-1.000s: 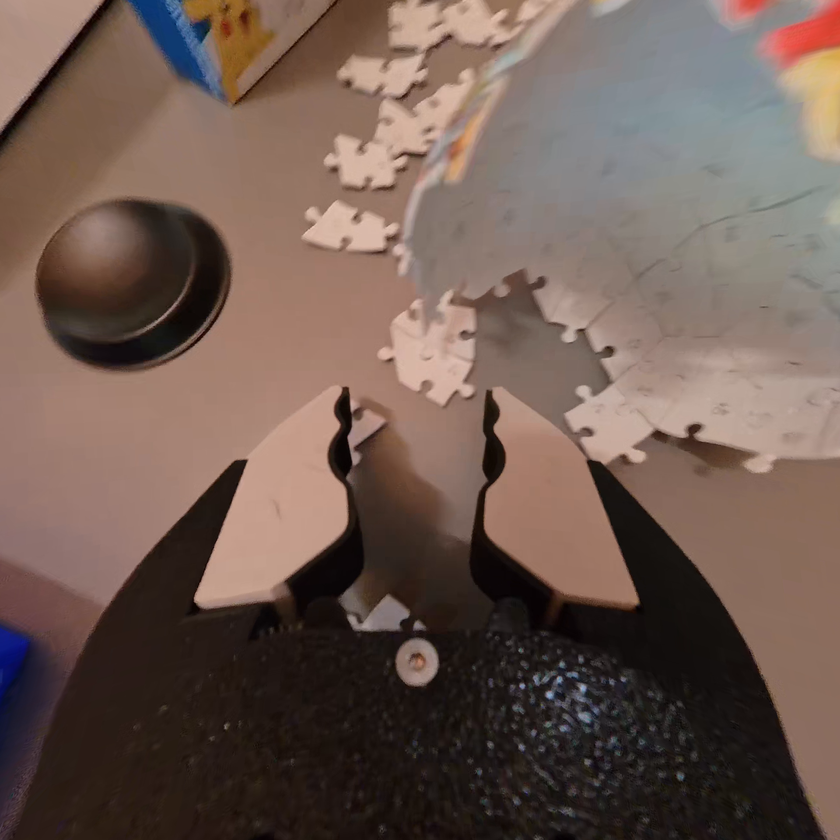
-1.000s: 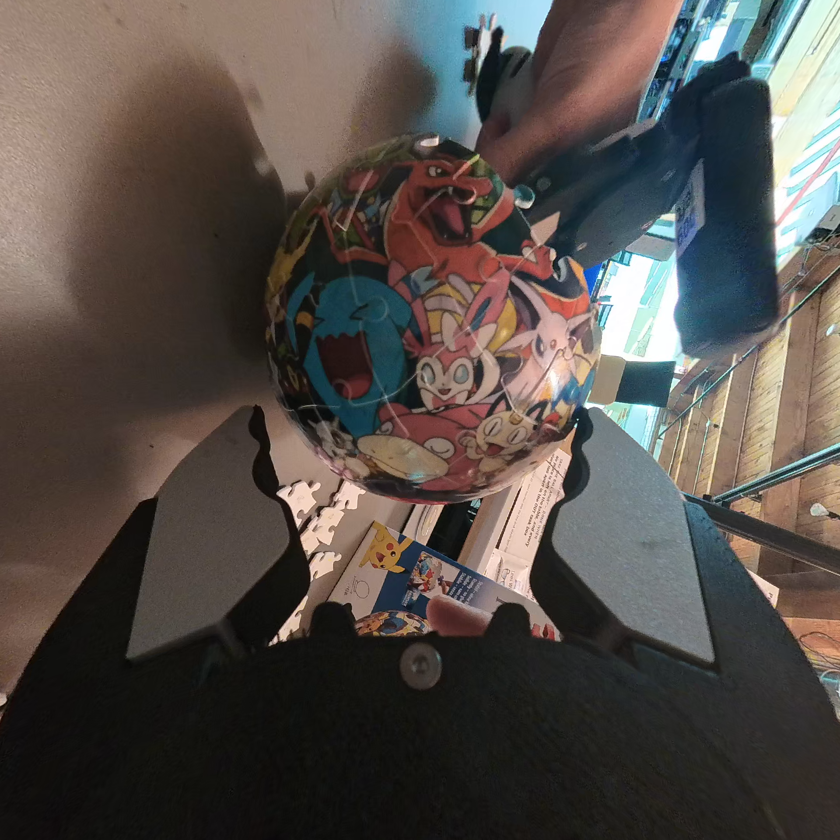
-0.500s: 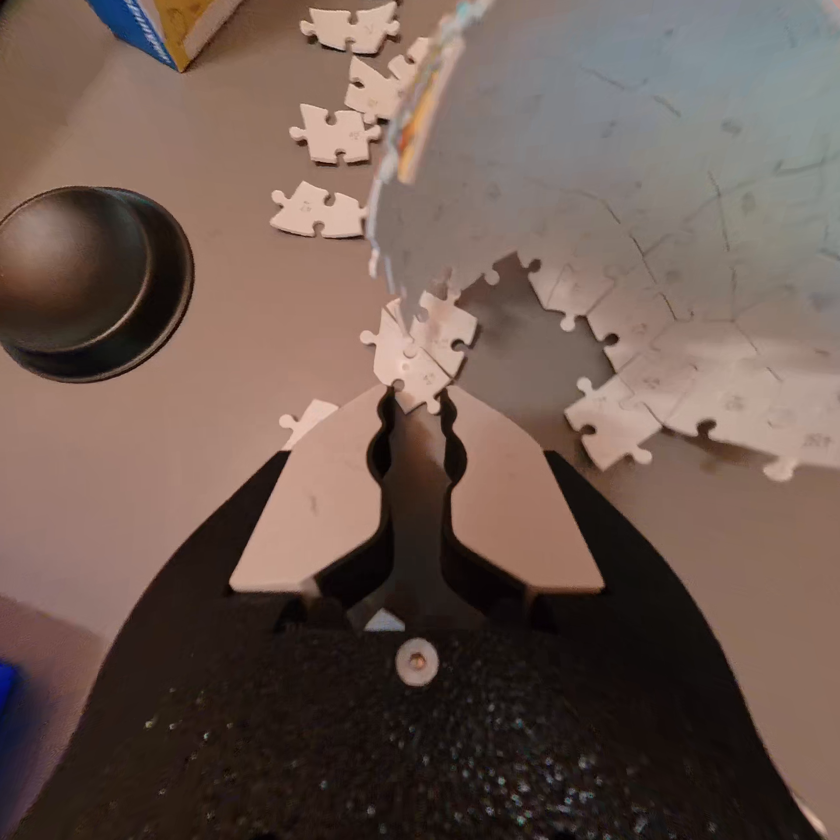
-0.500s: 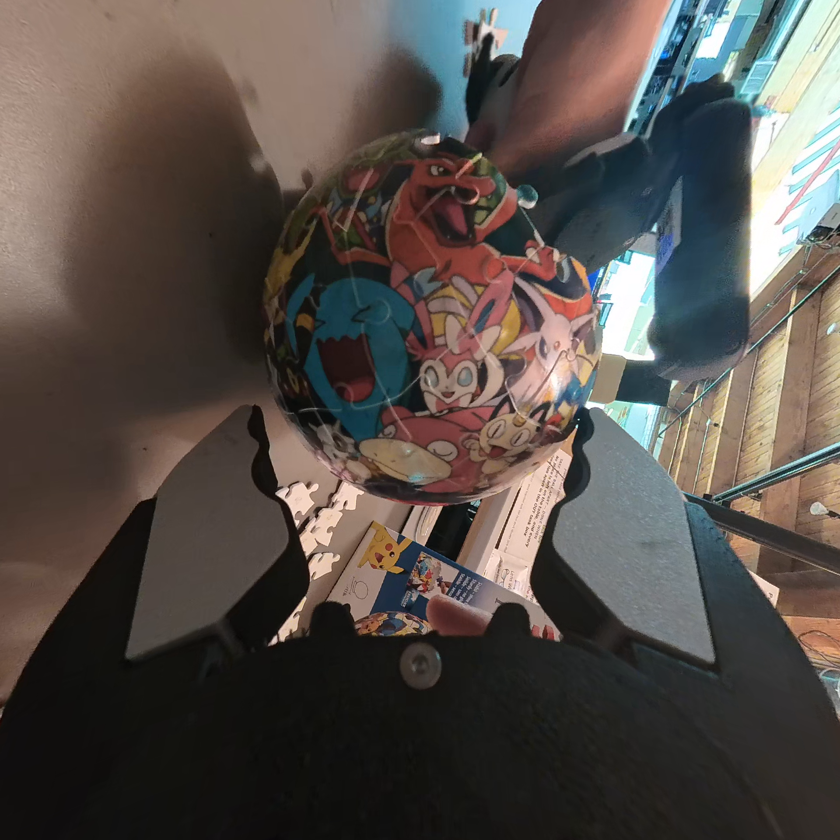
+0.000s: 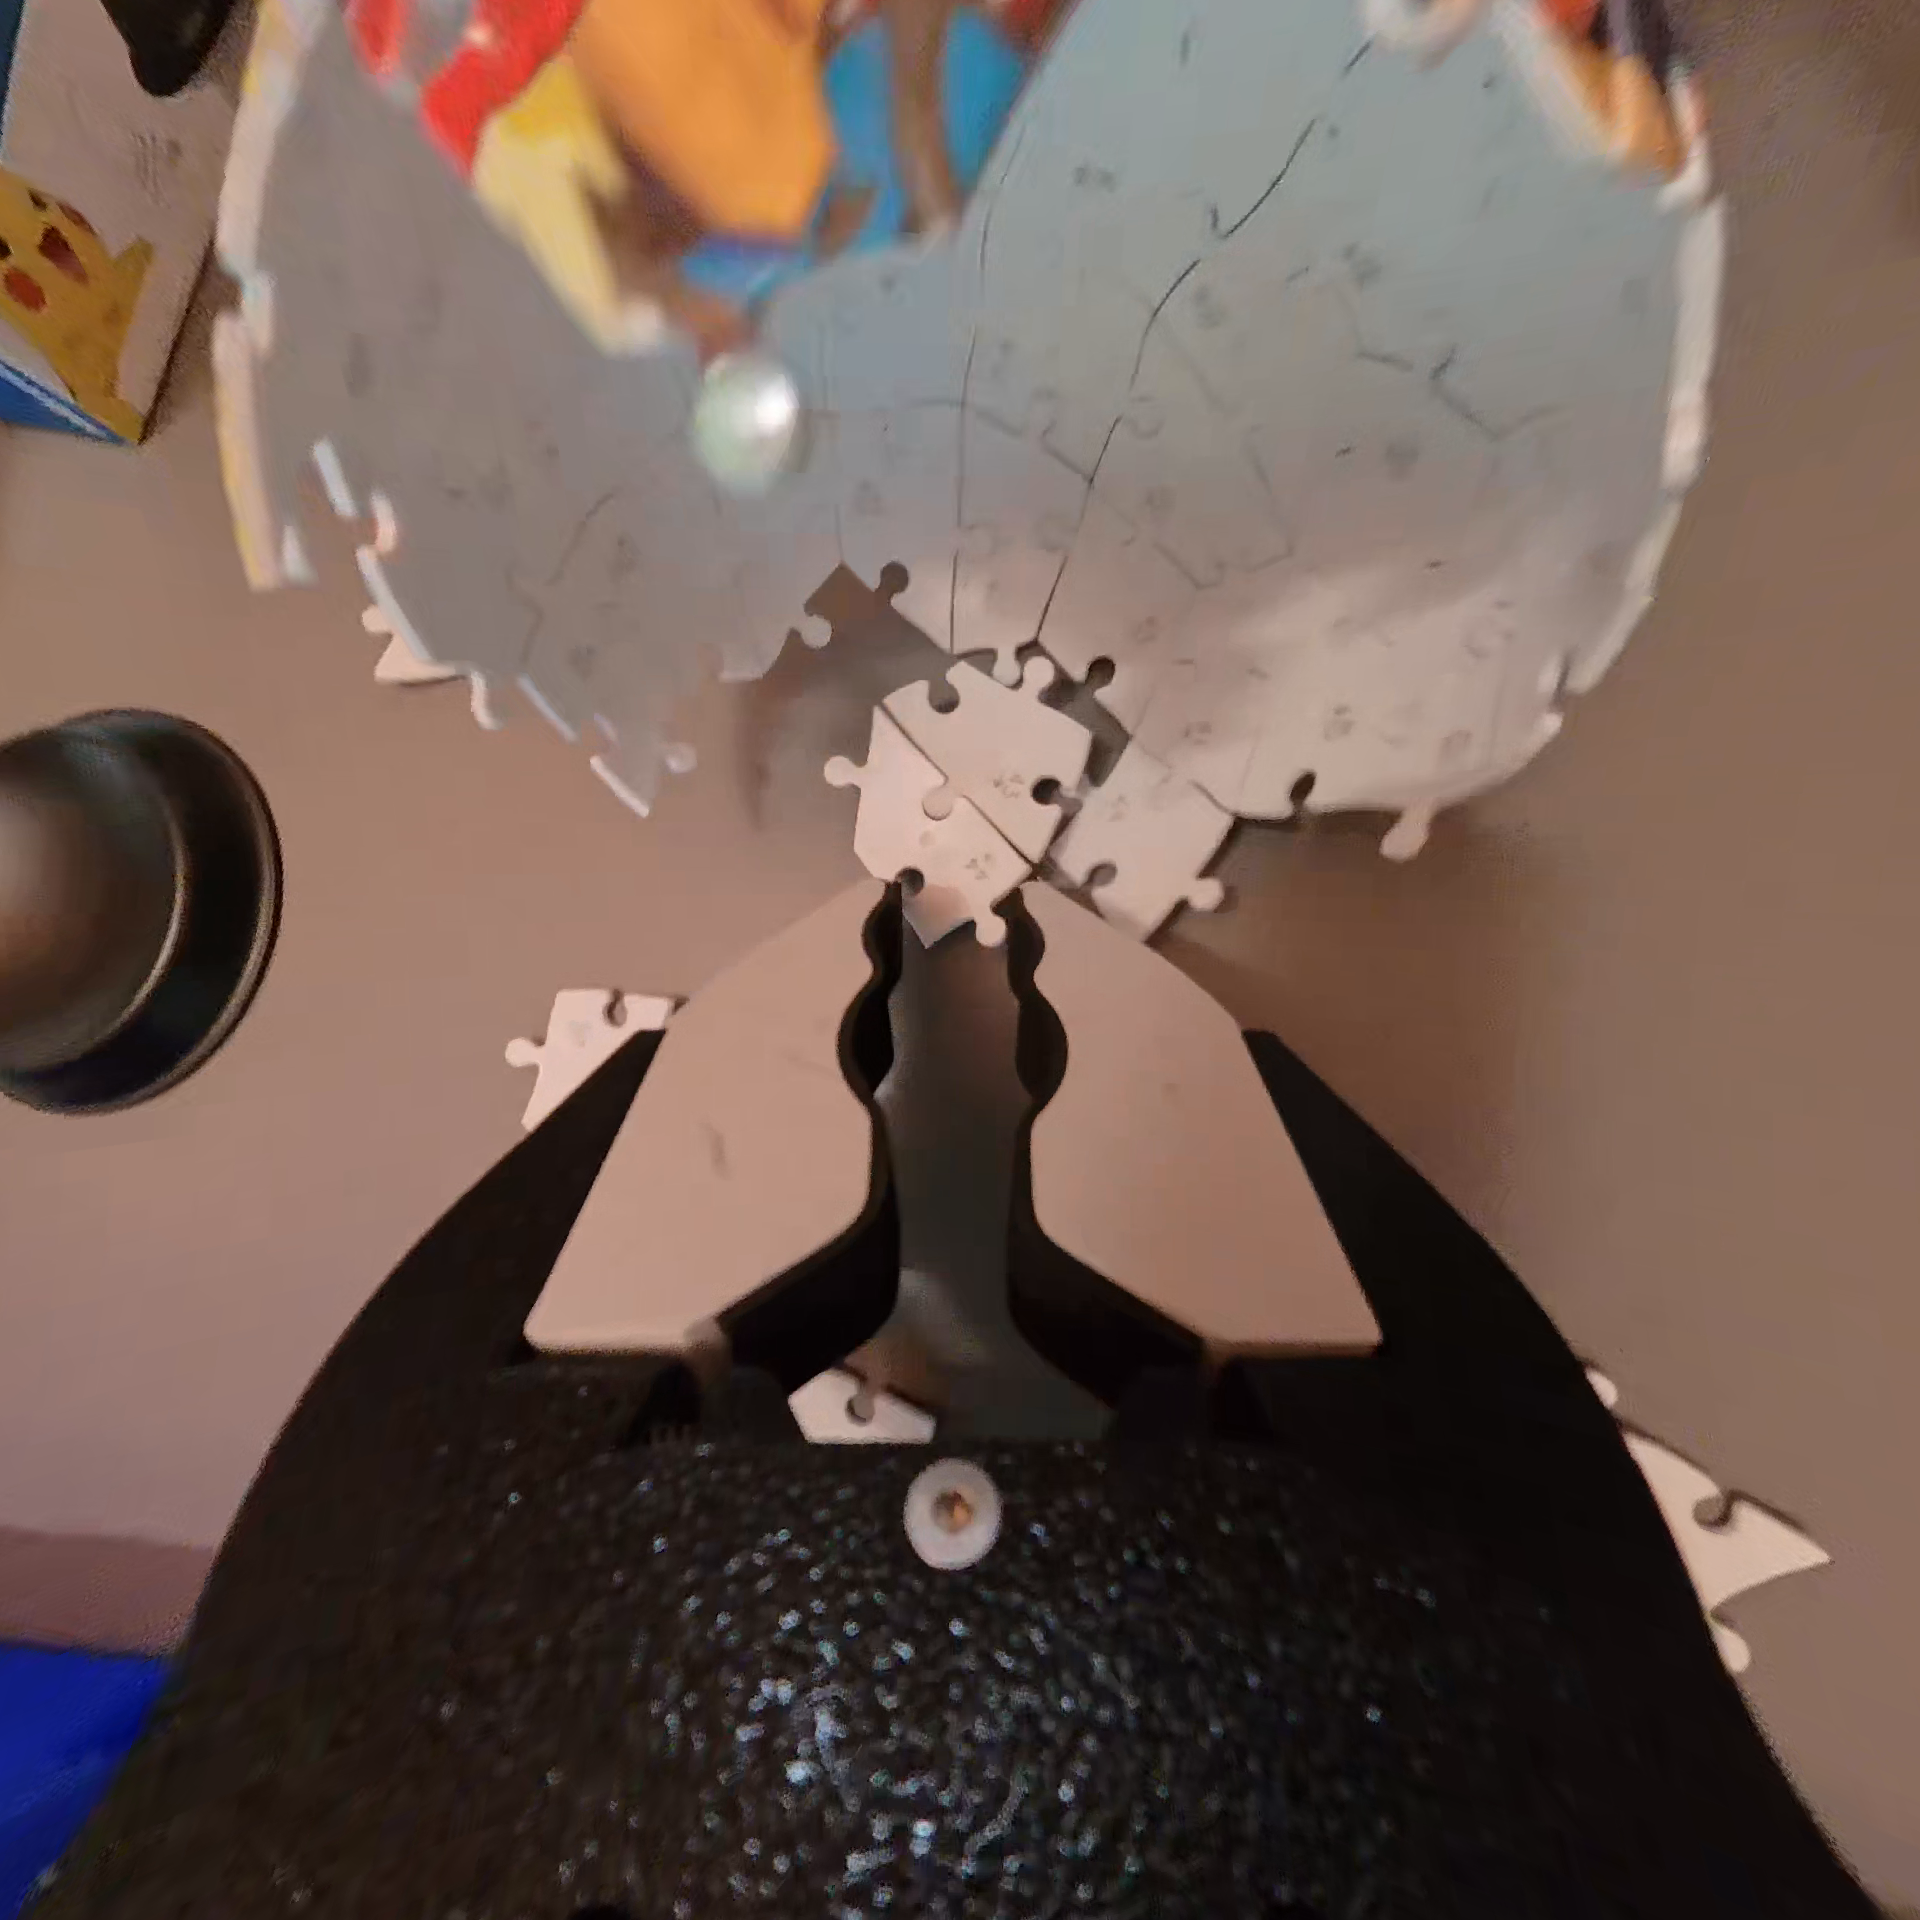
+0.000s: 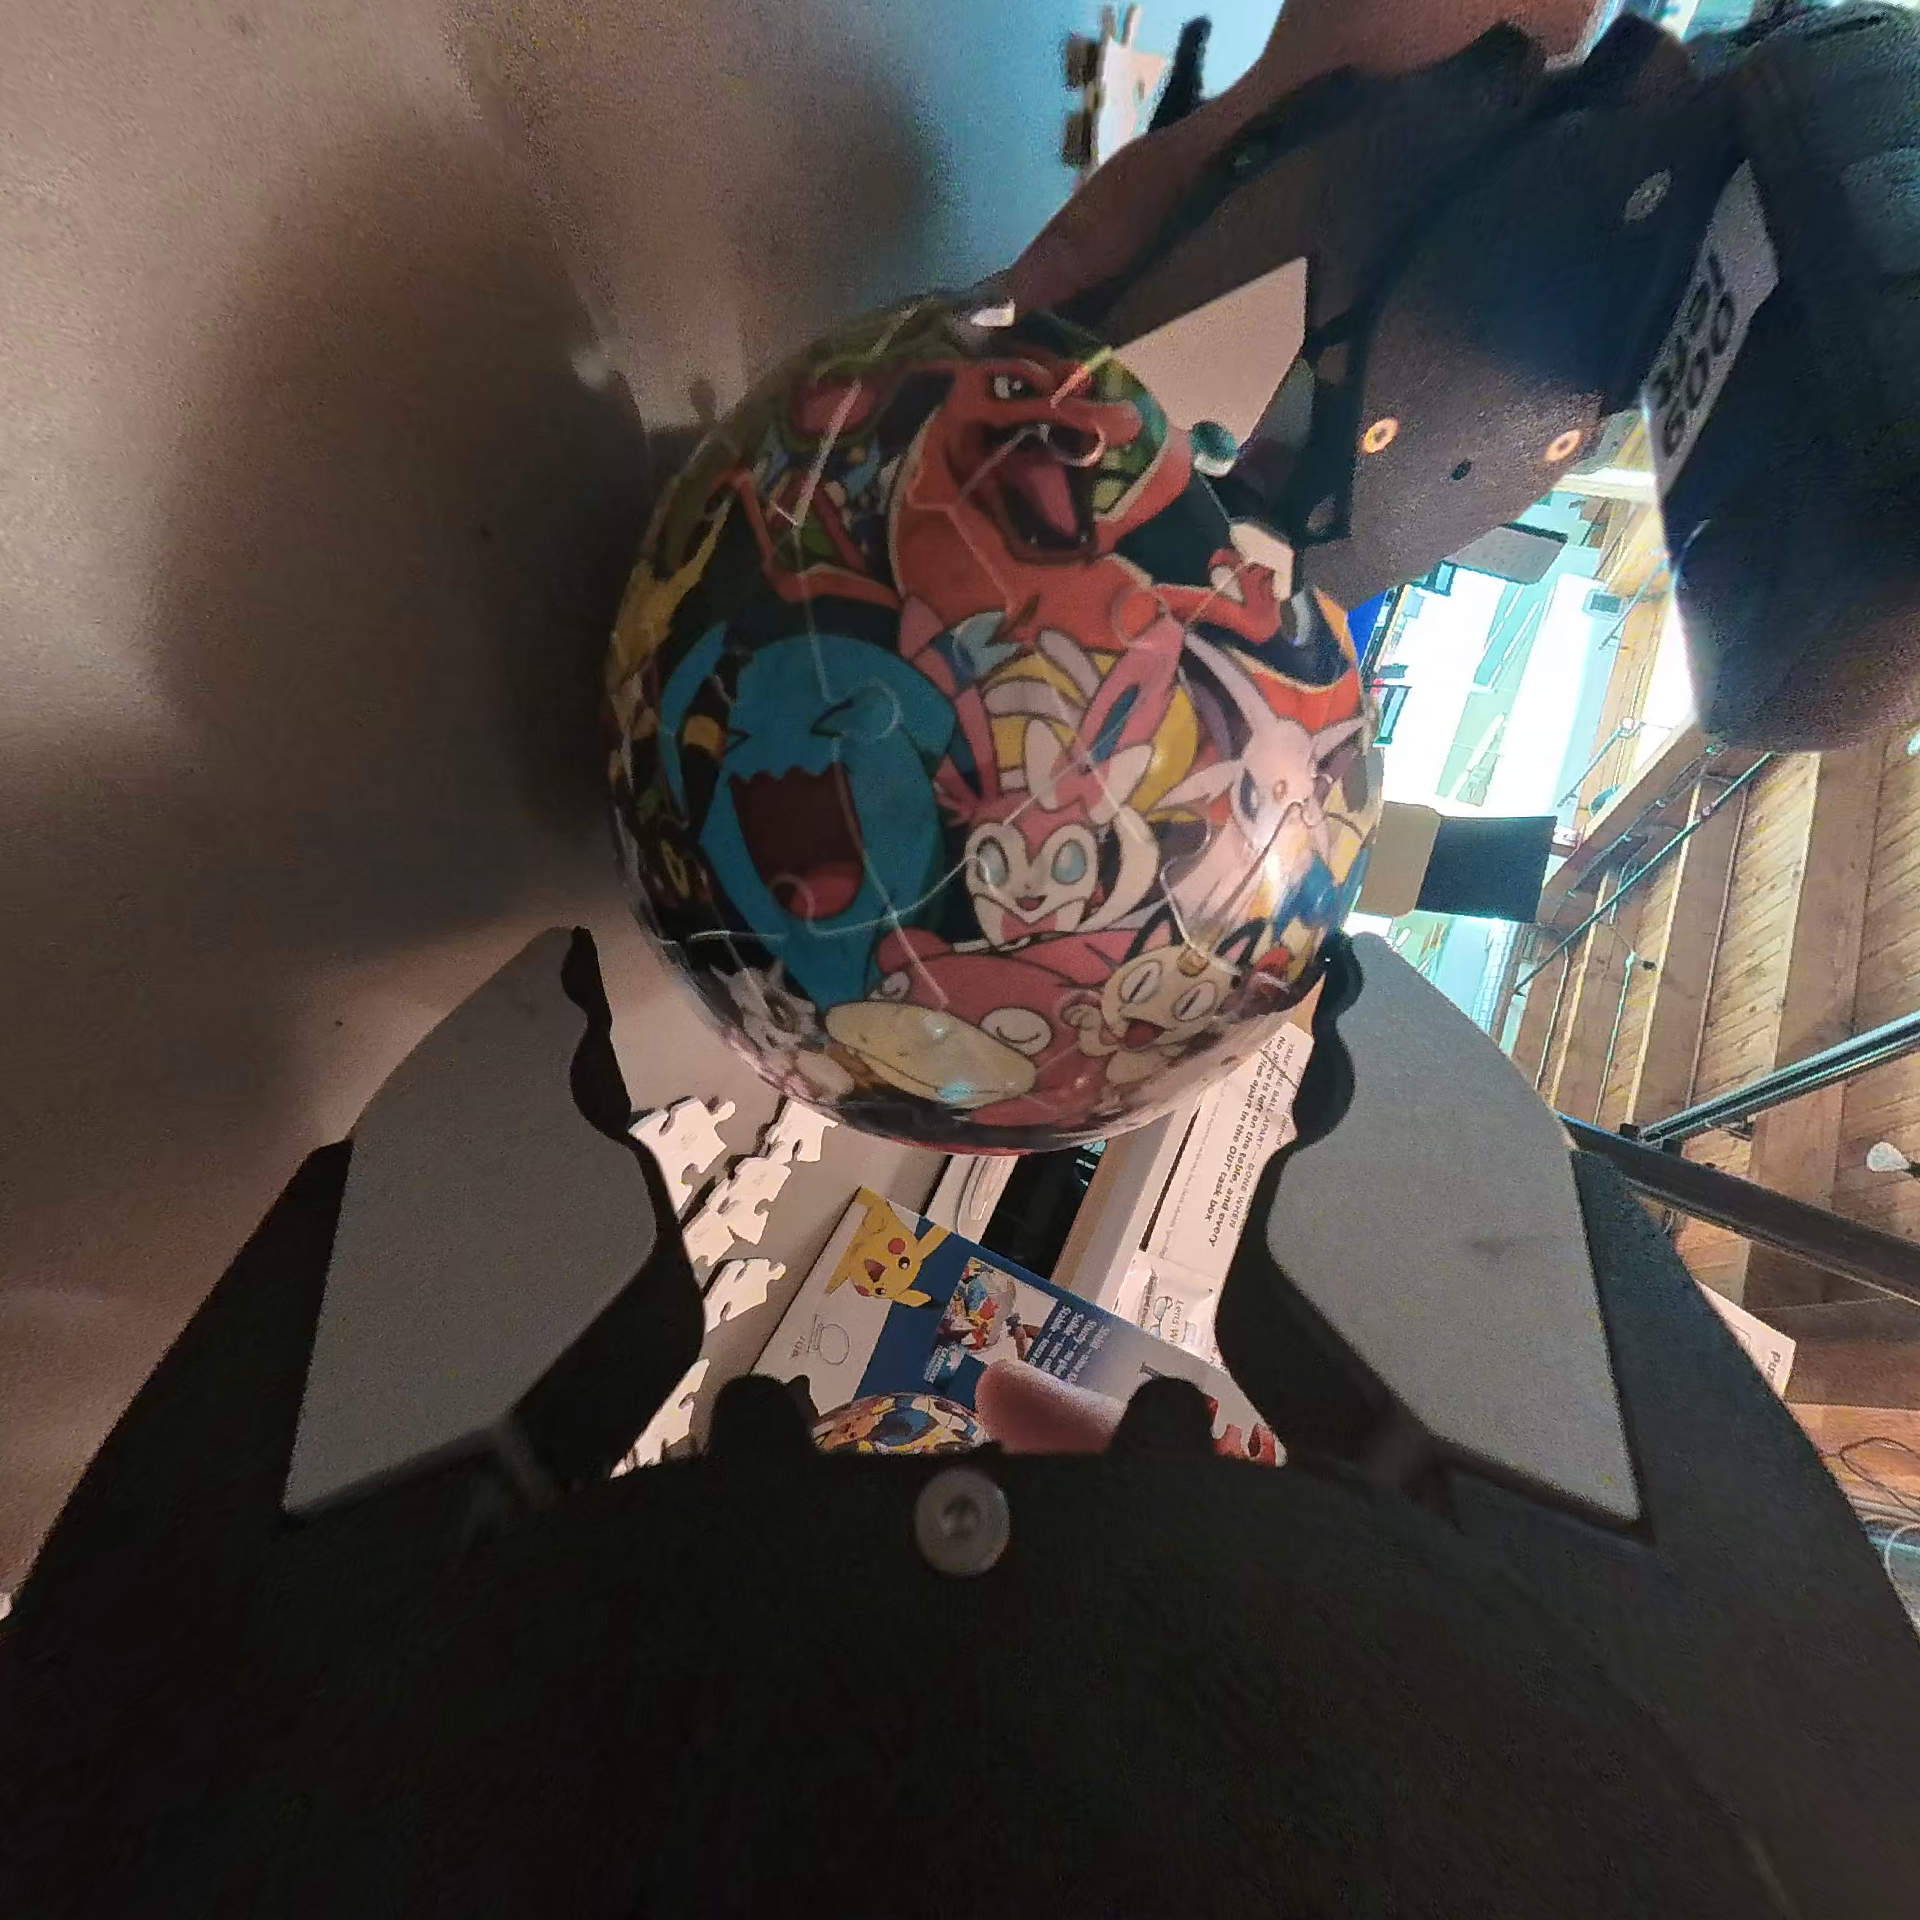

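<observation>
The puzzle ball (image 6: 987,727) is taken as the landmark here, and it is cradled between the widely spread fingers of the right gripper (image 6: 961,951), whose tips are seen at the ball's lower flanks; whether both tips actually touch cannot be told for certain. The ball is presented with its open, unfinished side turned toward the left gripper (image 5: 951,914), judged so that the white inner shell (image 5: 1299,436) can be reached.

In the left wrist view, a small cluster of joined pieces (image 5: 966,800), about 3 of them, white side up, is pinched at its near corner between the nearly pressed-together tips of the left gripper. The cluster is held right at the jagged lower rim of the shell, overlapping the notch there.

Below the ball's rim, 1 loose piece (image 5: 566,1029) is seen on the table (image 5: 416,1195), just beside the left gripper's left finger. More loose pieces (image 5: 1704,1538) are glimpsed at the gripper's right side. Left of the ball, a dark round knob (image 5: 114,904) is seen set in the table. A printed box (image 5: 62,301) lies beside the ball's upper left edge.

From the right wrist view, the left gripper's body (image 6: 1455,364) is seen beyond the ball, held by a person's hand (image 6: 1122,218).
</observation>
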Motion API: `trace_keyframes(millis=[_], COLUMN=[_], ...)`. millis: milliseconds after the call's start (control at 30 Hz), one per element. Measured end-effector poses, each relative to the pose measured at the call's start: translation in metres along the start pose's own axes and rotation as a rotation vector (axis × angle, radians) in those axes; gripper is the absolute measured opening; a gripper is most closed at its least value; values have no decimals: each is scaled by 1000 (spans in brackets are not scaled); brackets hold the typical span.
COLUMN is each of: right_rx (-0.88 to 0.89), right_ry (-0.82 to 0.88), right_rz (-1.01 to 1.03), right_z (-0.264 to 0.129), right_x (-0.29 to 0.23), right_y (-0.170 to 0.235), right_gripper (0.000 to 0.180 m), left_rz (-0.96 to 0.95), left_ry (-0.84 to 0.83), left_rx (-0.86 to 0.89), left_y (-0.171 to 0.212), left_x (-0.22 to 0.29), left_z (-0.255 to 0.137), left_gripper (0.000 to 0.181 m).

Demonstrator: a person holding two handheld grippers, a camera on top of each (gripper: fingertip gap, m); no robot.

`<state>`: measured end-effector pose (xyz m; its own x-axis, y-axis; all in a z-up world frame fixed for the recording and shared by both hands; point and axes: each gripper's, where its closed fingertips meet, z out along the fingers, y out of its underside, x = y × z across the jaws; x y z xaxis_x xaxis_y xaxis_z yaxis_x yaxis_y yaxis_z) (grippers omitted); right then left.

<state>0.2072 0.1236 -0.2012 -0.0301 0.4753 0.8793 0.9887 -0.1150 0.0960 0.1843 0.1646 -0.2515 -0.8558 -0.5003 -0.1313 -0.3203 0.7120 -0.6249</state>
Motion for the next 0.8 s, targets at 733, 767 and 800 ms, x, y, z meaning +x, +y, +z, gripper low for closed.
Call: trace_keyframes(millis=[733, 767, 800], right_rx=[2, 1, 1], right_ry=[-1, -1, -2], right_rz=[-5, -4, -2], right_z=[2, 1, 0], right_x=[2, 2, 1], right_y=[-2, -1, -1], right_gripper=[127, 127, 127], left_rz=[-94, -127, -157], left_ry=[135, 145, 154], left_rx=[185, 214, 238], left_y=[-20, -23, -25], left_x=[8, 6, 5], left_z=[-7, -9, -11], left_gripper=[29, 30, 32])
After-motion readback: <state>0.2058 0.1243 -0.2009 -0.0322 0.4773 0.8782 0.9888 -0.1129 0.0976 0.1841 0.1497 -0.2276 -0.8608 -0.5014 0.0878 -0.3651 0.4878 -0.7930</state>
